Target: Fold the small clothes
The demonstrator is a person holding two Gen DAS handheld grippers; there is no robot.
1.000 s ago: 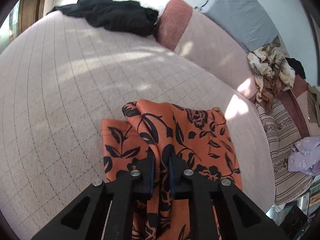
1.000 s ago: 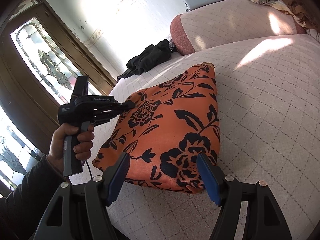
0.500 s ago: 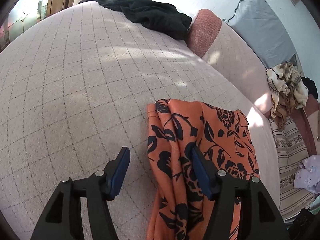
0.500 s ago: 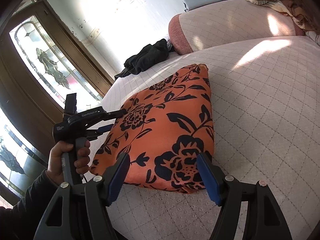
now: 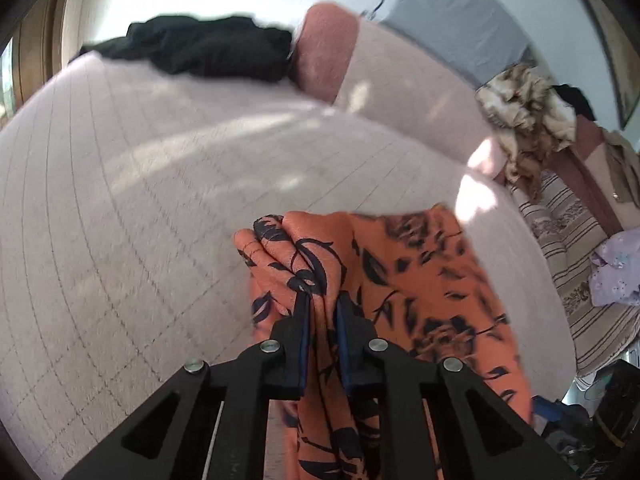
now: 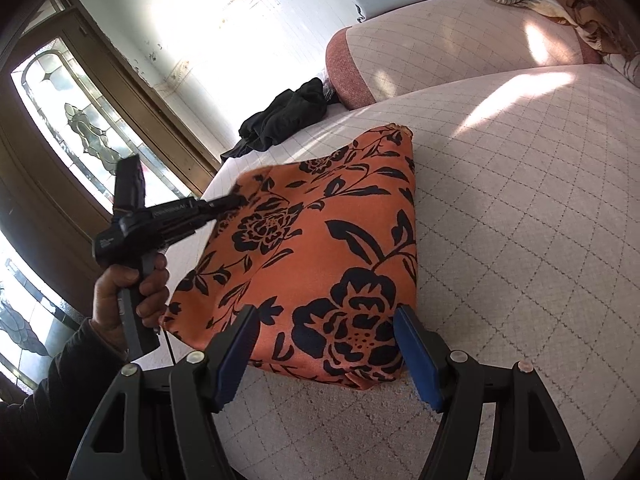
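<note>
An orange cloth with black flowers (image 6: 320,248) lies folded on the pink quilted bed (image 6: 520,220). My left gripper (image 5: 323,304) is shut on a bunched edge of the orange cloth (image 5: 400,280) and lifts it off the bed. In the right wrist view the left gripper (image 6: 228,202) holds the cloth's far left corner. My right gripper (image 6: 326,320) is open, with its fingers either side of the cloth's near edge, holding nothing.
A black garment (image 5: 208,50) lies at the bed's far end beside a pink bolster (image 5: 328,48). A crumpled beige floral cloth (image 5: 528,116) and a lilac garment (image 5: 620,268) lie at the right. A glazed wooden door (image 6: 80,140) stands left of the bed.
My left gripper was shut on the cloth, opened half a second ago, and is now shut on its edge again, lifting it. The right gripper has stayed open in place.
</note>
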